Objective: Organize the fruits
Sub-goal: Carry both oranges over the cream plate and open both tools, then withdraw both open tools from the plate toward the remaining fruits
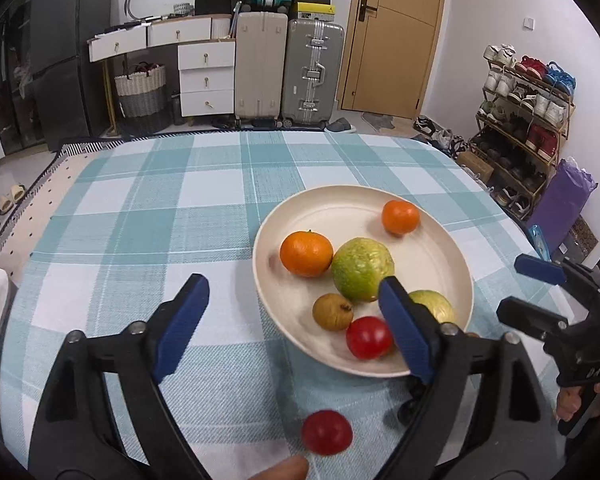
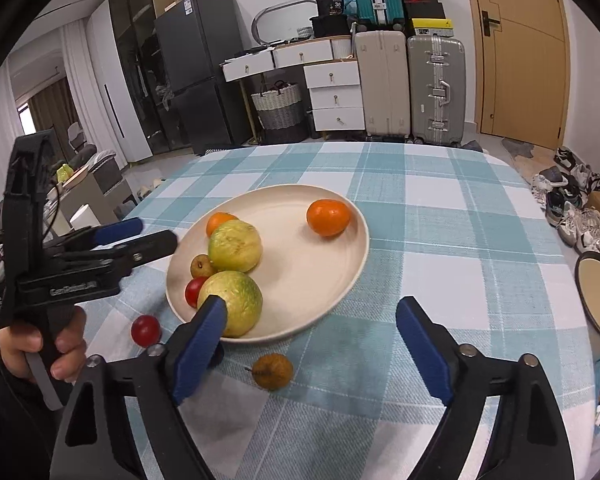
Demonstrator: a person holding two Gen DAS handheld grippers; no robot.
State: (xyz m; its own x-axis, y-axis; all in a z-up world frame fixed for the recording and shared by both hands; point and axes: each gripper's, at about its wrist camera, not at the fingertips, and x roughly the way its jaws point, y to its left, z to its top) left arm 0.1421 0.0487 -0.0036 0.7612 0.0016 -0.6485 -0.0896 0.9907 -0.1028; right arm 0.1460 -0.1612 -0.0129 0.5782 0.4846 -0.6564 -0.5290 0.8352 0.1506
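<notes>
A cream plate (image 1: pixel 340 208) (image 2: pixel 340 264) on the checked tablecloth holds two oranges (image 1: pixel 306 253) (image 2: pixel 328 218), two green guavas (image 1: pixel 362 269) (image 2: pixel 236 300), a brown longan (image 1: pixel 333 311) (image 2: pixel 201 266) and a red tomato (image 1: pixel 369 337) (image 2: pixel 192 292). A second red tomato (image 1: pixel 326 432) (image 2: pixel 145 330) lies on the cloth near the plate's edge. A second brown longan (image 2: pixel 273 371) lies on the cloth in front of the plate. My left gripper (image 1: pixel 292 312) is open and empty above the loose tomato. My right gripper (image 2: pixel 312 340) is open and empty above the loose longan.
A dark-rimmed round container (image 2: pixel 598 296) stands at the table's right edge. Suitcases (image 1: pixel 288 68), white drawers (image 1: pixel 206 80) and a shoe rack (image 1: pixel 528 120) stand beyond the table. The right gripper shows in the left wrist view (image 1: pixel 536 284).
</notes>
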